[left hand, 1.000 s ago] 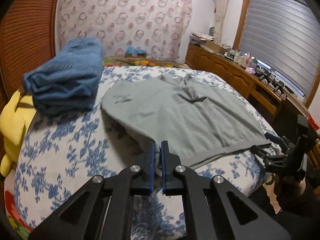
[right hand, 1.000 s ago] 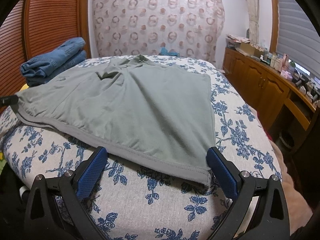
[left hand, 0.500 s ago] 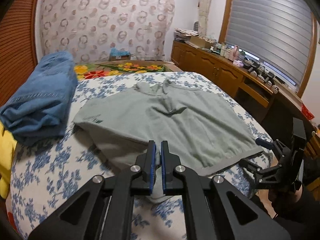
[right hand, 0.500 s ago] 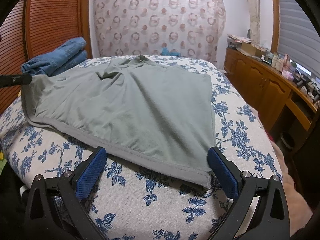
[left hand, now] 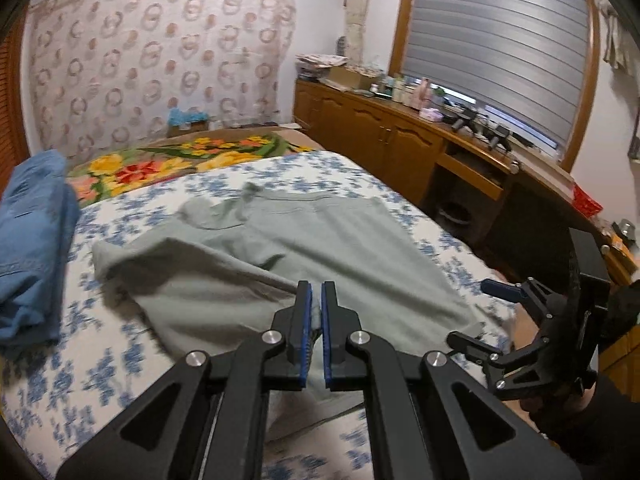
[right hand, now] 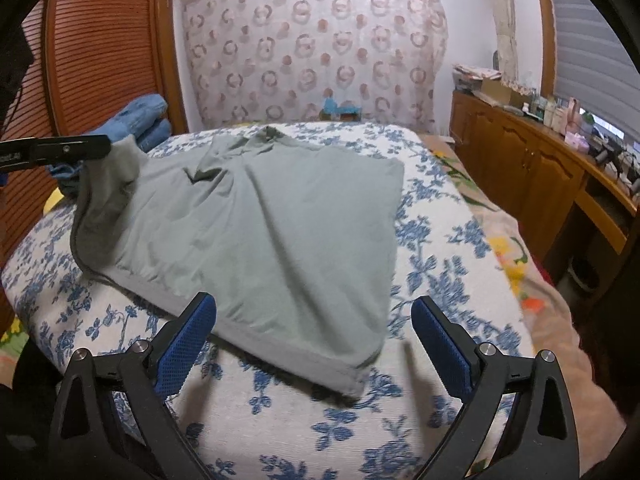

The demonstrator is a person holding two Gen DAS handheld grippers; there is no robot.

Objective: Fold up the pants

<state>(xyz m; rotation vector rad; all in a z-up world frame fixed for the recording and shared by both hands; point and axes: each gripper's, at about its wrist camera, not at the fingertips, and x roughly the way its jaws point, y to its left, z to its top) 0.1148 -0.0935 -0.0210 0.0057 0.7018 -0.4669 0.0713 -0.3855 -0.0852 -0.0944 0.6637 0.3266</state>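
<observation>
The grey-green pants (right hand: 280,220) lie spread on the floral bed (right hand: 440,280), 1 corner lifted by the left gripper (left hand: 316,312), its jaws pinching the fabric. The right gripper (right hand: 312,344) hovers at the near hem, jaws spread wide. Folded jeans (left hand: 32,240) sit beside.

Left gripper (left hand: 316,312) pinching grey pants (left hand: 340,256) corner, apparently lifted off bed (left hand: 72,372).
</observation>
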